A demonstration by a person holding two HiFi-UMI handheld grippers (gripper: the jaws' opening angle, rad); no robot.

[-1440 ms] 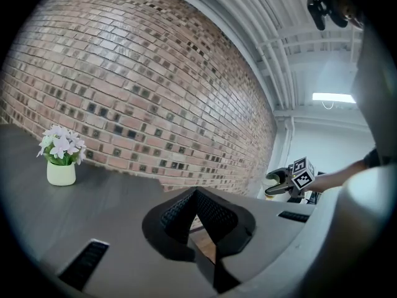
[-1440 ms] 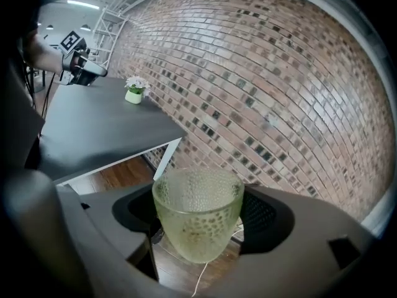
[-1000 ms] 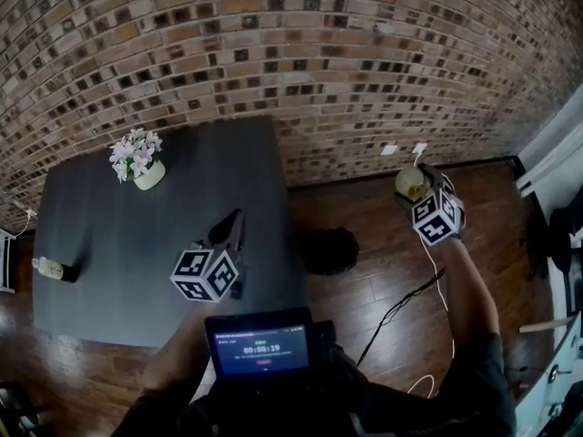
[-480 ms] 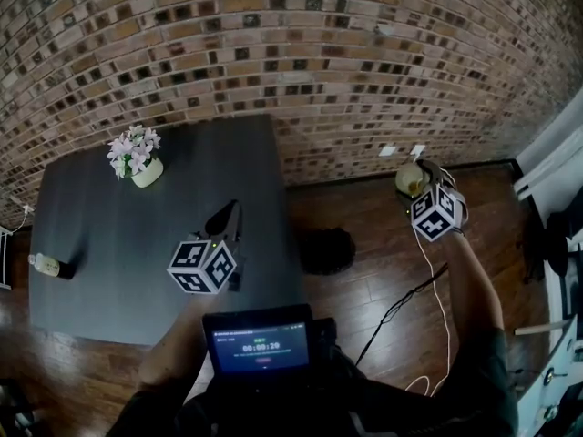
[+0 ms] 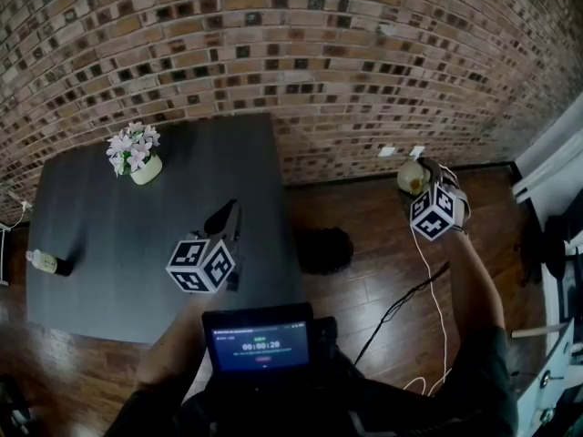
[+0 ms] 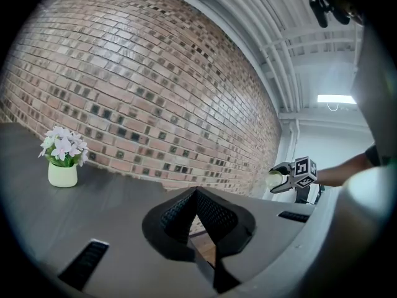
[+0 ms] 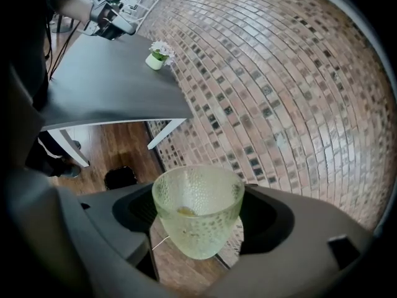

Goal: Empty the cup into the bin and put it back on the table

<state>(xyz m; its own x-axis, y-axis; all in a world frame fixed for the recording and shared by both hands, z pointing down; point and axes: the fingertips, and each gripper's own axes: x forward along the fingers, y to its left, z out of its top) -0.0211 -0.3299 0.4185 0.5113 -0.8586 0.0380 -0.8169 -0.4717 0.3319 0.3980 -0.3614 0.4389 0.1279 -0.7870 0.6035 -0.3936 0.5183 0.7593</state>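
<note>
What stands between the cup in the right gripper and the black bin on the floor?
Nothing visible. The right gripper holds the cup above the wooden floor, and the bin stands beside the table, with only floor between them.

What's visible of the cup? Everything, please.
The cup is a pale green, see-through tumbler with a dimpled wall, apparently glass. Its mouth faces up; a small yellowish scrap lies inside. The jaws of the right gripper clamp its sides. It hangs above the wood floor by the brick wall, away from the table and bin.
</note>
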